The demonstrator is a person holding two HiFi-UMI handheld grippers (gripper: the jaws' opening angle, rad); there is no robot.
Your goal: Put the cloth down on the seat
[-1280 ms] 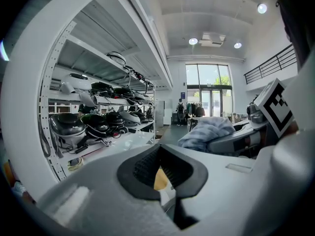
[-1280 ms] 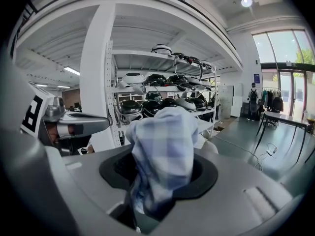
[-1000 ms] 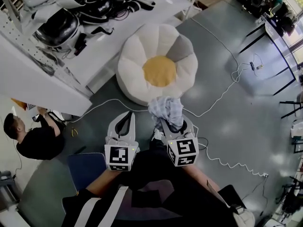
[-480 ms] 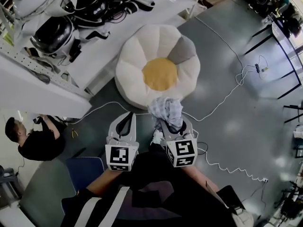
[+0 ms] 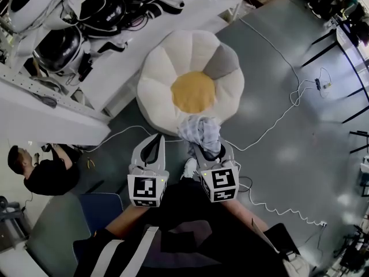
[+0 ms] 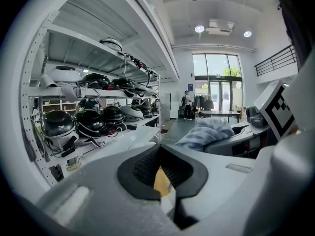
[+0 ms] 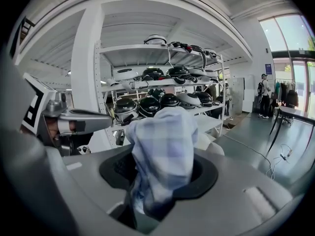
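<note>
The seat (image 5: 158,77) is a white flower-shaped floor cushion with a yellow centre (image 5: 194,91) and one grey petal. A crumpled pale blue checked cloth (image 5: 200,133) hangs over the seat's near edge, with my right gripper (image 5: 206,146) shut on it. In the right gripper view the cloth (image 7: 165,146) bulges up out of the right gripper (image 7: 160,176) and hides its pads. My left gripper (image 5: 154,140) is level beside it to the left, shut and empty, over the floor just short of the seat. The left gripper view shows the left gripper (image 6: 160,168) and the cloth (image 6: 206,132) to its right.
White shelving with dark helmets (image 5: 63,39) stands at the upper left, close to the seat. White cables (image 5: 271,120) run across the grey floor. A person in black (image 5: 40,175) crouches at the left. A blue panel (image 5: 104,209) lies near my feet.
The head view has shifted slightly, and the seat now looks a little larger and nearer. Both grippers keep their pose, and the cloth stays in the right one.
</note>
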